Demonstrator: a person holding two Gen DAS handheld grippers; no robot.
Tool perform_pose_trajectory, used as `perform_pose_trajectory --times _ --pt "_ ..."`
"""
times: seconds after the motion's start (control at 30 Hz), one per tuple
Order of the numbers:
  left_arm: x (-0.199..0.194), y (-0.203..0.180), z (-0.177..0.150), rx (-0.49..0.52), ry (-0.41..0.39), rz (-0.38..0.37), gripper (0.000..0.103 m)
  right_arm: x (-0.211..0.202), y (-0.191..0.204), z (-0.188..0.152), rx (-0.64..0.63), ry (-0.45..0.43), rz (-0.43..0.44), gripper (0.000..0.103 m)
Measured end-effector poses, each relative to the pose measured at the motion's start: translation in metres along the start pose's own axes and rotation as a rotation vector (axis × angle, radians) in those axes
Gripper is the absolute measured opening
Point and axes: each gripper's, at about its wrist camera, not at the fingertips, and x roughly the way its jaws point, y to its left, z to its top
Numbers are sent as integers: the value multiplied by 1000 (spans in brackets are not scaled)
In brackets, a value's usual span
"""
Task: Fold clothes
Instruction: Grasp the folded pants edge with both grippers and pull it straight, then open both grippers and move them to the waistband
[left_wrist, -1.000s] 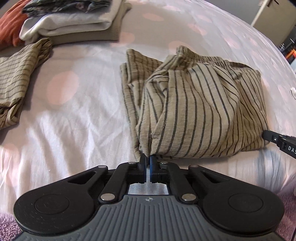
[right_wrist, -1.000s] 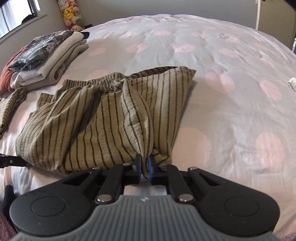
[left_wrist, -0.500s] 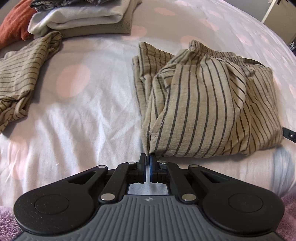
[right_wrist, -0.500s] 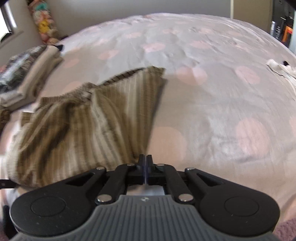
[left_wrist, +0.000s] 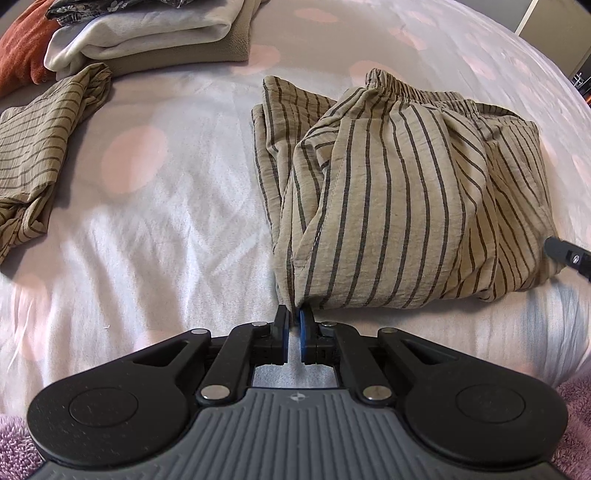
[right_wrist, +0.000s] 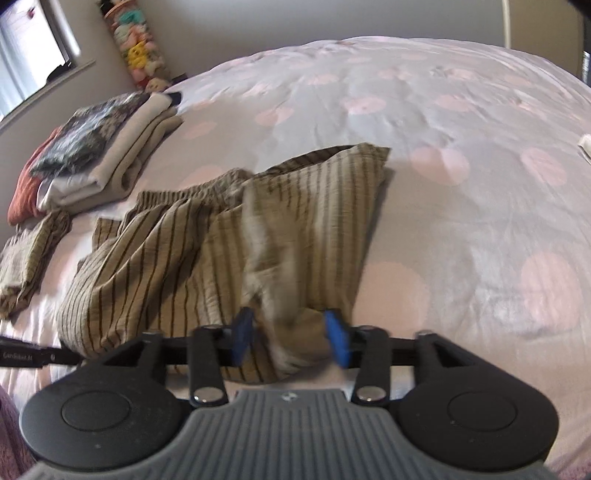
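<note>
A tan garment with dark stripes (left_wrist: 399, 206) lies half folded and rumpled on the bed. My left gripper (left_wrist: 294, 317) sits at its near left corner, jaws only a narrow slit apart, with the cloth's corner pinched between the blue pads. In the right wrist view the same garment (right_wrist: 177, 266) spreads to the left. My right gripper (right_wrist: 290, 325) stands wide open at its near right corner, and a blurred fold of cloth hangs loose between the fingers. A right finger (left_wrist: 569, 254) shows at the edge of the left view.
The white bedspread with pink dots (right_wrist: 461, 221) stretches far to the right. A stack of folded clothes (left_wrist: 147, 33) sits at the back left, with a second folded striped piece (left_wrist: 37, 155) in front of it. Plush toys (right_wrist: 142, 55) stand by the wall.
My right gripper has gone from shut to wide open, dropping its corner of the striped garment. The left gripper's jaws have parted slightly, and the garment has settled flatter.
</note>
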Motion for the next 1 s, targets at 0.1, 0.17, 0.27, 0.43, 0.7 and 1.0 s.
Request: perform_pose_trajectory --times 0.1,0.17,0.27,0.43,0.7,1.0 --pt "1 1 0 -5 2 -1 3 10 8 -1 -49 59 -49 26" --pt "1 2 0 -9 9 2 3 15 8 -1 -55 80 -83 18" --pt "5 2 0 -5 29 11 3 13 2 -2 -24 71 -100 10" --pt "7 6 -1 -14 57 20 2 2 -13 -4 75 29 -137 10" --pt "-3 25 -3 -120 43 56 3 -16 -37 -6 234 -38 -197 24" --pt "-42 63 -12 -392 -243 -84 32 -34 -40 -3 270 -200 -59 51"
